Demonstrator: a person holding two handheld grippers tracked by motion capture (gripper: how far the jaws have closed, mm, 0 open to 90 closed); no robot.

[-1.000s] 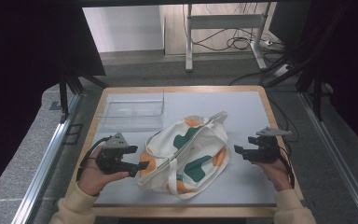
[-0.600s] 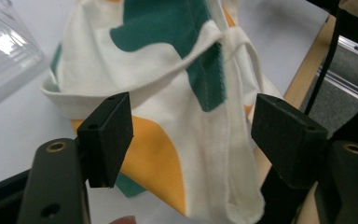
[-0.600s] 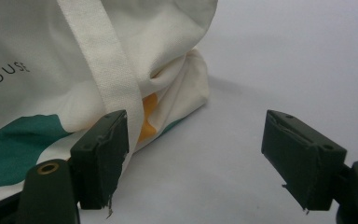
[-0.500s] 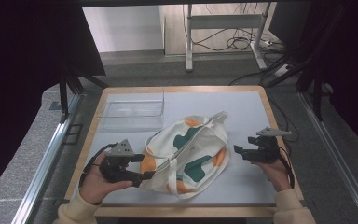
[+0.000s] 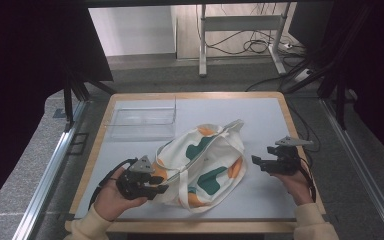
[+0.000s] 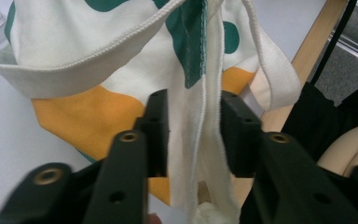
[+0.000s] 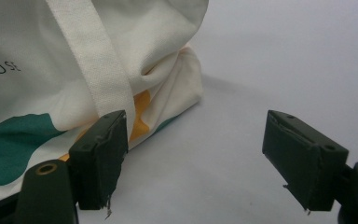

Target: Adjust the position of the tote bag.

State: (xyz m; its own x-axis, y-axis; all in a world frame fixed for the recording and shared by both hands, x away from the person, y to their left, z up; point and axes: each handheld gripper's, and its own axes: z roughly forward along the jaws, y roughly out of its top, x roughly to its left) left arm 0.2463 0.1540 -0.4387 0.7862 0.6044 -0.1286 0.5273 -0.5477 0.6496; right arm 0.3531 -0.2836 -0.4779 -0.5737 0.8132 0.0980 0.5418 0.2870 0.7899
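Bag: a cream tote bag (image 5: 202, 167) with green and orange patches lies slumped on the grey table (image 5: 265, 115), near its front edge.
Left gripper (image 6: 186, 135): jaws have just been closing, now pinching a fold of the bag's cloth.
Right gripper (image 7: 193, 154): jaws spread wide, nothing between them, beside the bag's corner.
Risk: the thin fold may slip free if pulled, since only a little cloth is caught.
Unclear: bag's contents and opening; clear box (image 5: 142, 117) looks empty.
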